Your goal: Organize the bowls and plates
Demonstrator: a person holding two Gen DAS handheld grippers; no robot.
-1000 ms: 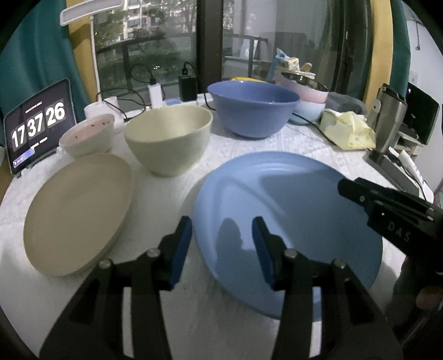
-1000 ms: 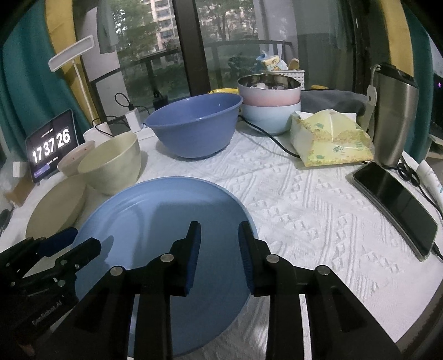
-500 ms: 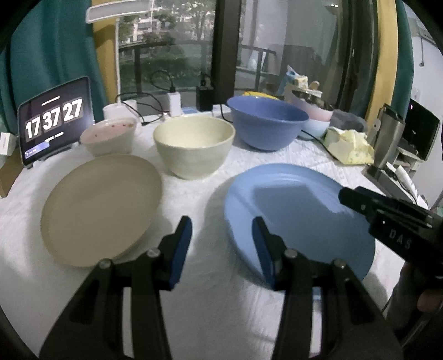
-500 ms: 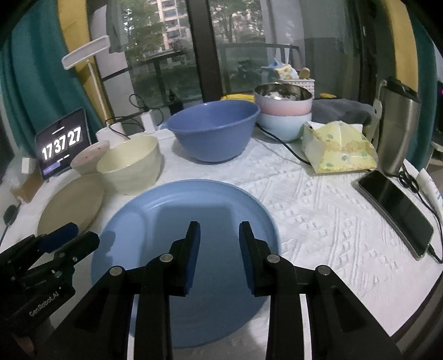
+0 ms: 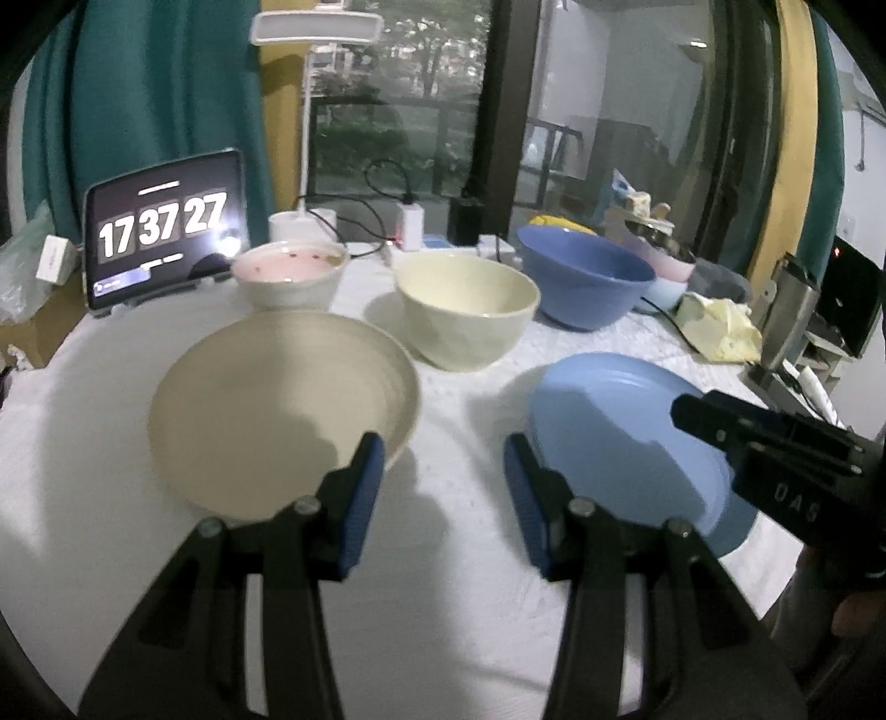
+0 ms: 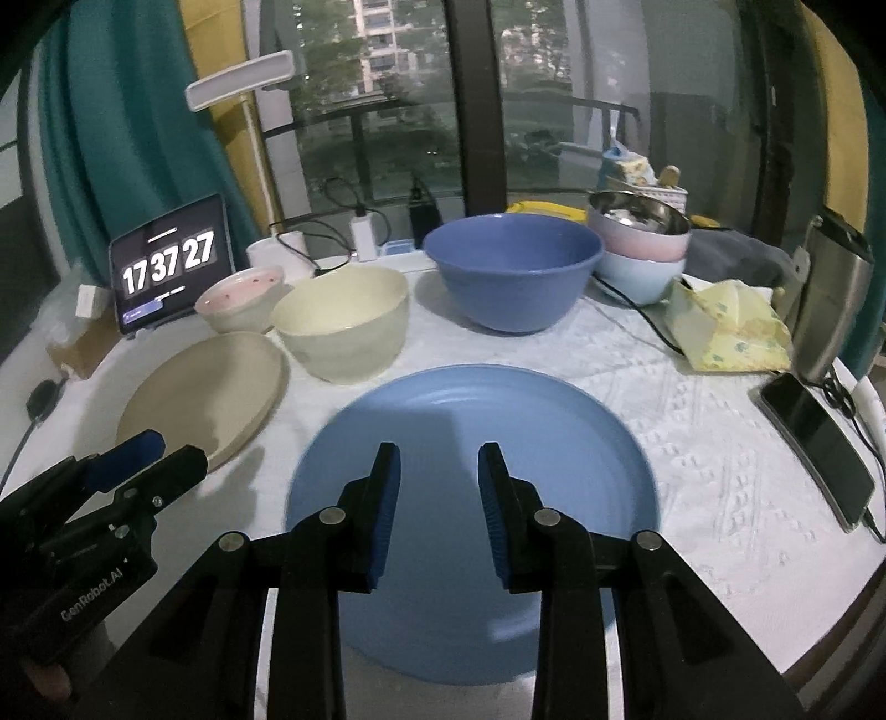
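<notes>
A blue plate (image 6: pixel 470 471) lies on the white cloth in front of me, and my right gripper (image 6: pixel 438 471) hovers over its near half, open and empty. Left of it lies a beige plate (image 5: pixel 277 399). My left gripper (image 5: pixel 443 465) hangs open above the cloth between the beige plate and the blue plate (image 5: pixel 626 437), holding nothing. Behind the plates stand a cream bowl (image 6: pixel 343 327), a large blue bowl (image 6: pixel 512 271) and a small pink-lined bowl (image 6: pixel 241 299). Far right, a steel bowl sits in a stack of pink and pale-blue bowls (image 6: pixel 639 243).
A tablet clock (image 5: pixel 163 227) and a desk lamp (image 5: pixel 315 33) stand at the back left with chargers and cables. On the right are a yellow tissue pack (image 6: pixel 731 327), a steel tumbler (image 6: pixel 830 299) and a phone (image 6: pixel 814 443) near the table's edge.
Both grippers have drawn back and risen a little, so the dishes look farther off. The left wrist view has swung left, from over the blue plate to the gap between the plates.
</notes>
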